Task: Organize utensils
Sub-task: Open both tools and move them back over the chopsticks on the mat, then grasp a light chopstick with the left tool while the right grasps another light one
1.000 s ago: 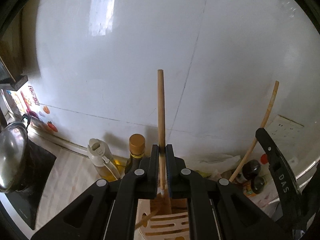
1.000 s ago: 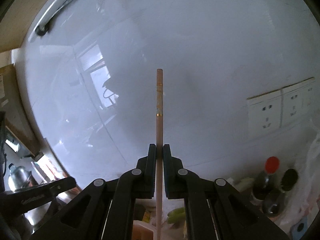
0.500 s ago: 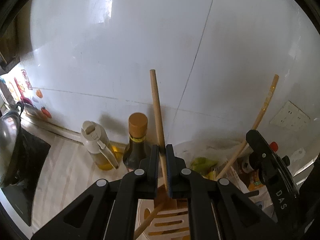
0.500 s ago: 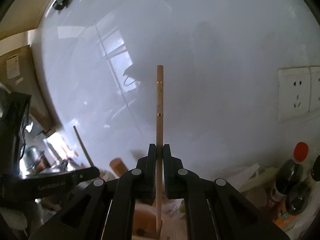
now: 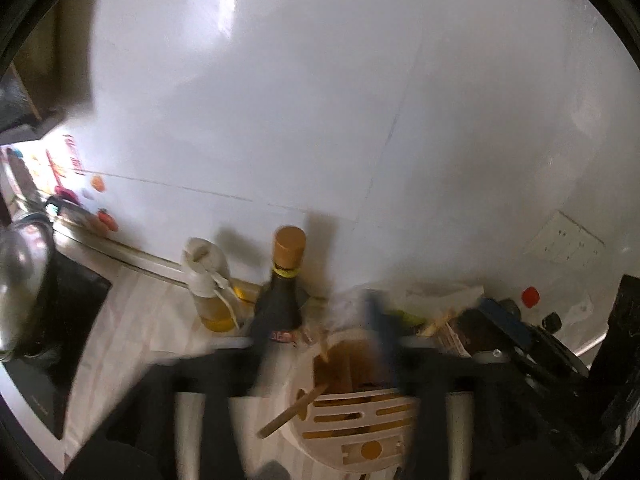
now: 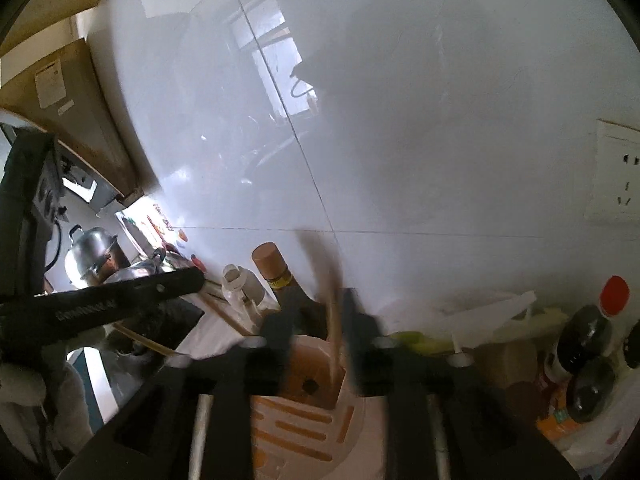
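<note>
A cream slotted utensil holder stands on the counter below both grippers; it also shows in the right wrist view. My left gripper is open and blurred above it, holding nothing. A short wooden stick pokes out of the holder's side slot. My right gripper is open, blurred. A wooden chopstick stands loose between its fingers, its lower end inside the holder.
A dark sauce bottle with a tan cap and an oil dispenser stand against the white tiled wall. A steel pot sits on the left. Red-capped bottles and plastic bags crowd the right. Wall sockets are at right.
Both grippers have opened and dropped toward the holder. The left chopstick has left the jaws and fallen into the holder. The right chopstick has slid down into it.
</note>
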